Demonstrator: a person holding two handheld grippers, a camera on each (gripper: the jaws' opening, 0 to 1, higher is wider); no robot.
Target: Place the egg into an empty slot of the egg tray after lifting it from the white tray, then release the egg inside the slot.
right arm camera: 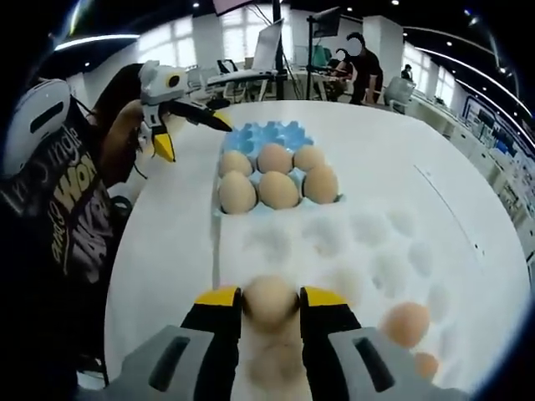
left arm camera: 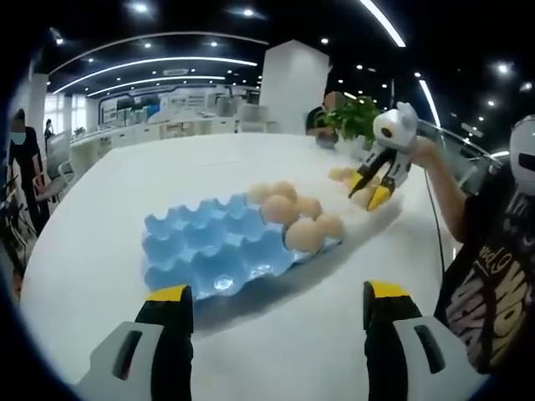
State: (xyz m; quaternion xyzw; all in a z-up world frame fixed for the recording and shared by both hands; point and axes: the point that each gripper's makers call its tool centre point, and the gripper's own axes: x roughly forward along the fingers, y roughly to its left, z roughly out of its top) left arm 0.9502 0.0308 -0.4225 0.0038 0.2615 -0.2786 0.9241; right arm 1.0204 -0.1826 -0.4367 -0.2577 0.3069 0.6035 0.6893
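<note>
Legibly, little writing can be made out: the person's dark shirt [right arm camera: 67,225] carries large pale lettering, of which "WO" reads in the right gripper view; the rest is too distorted to confirm.

Right gripper [right arm camera: 271,299]: its yellow-tipped jaws are pressed onto an egg [right arm camera: 269,302], one on each side, over the white tray [right arm camera: 368,242]. This tray sits on the white table [right arm camera: 435,159] and its moulded cups are shallow and pale. Two further eggs [right arm camera: 406,322] lie in cups at its near right corner, the smaller one partly cut off by the edge.

Blue egg tray [right arm camera: 276,134]: it lies just beyond the white tray, the two apparently edge to edge. Six eggs [right arm camera: 276,188] fill its two nearest rows in the right gripper view; the rows beyond are vacant blue slots. In the left gripper view the same tray [left arm camera: 209,251] shows its vacant slots nearest the camera and the filled rows on the far side.

Left gripper [left arm camera: 276,294]: jaws spread wide apart with nothing between them, held above the table short of the blue tray. In the right gripper view it appears at upper left [right arm camera: 188,132], jaws parted.

Surroundings: a potted green plant [left arm camera: 355,117] stands at the far table edge, an office with desks and ceiling light strips lies behind, and people stand in the background.
</note>
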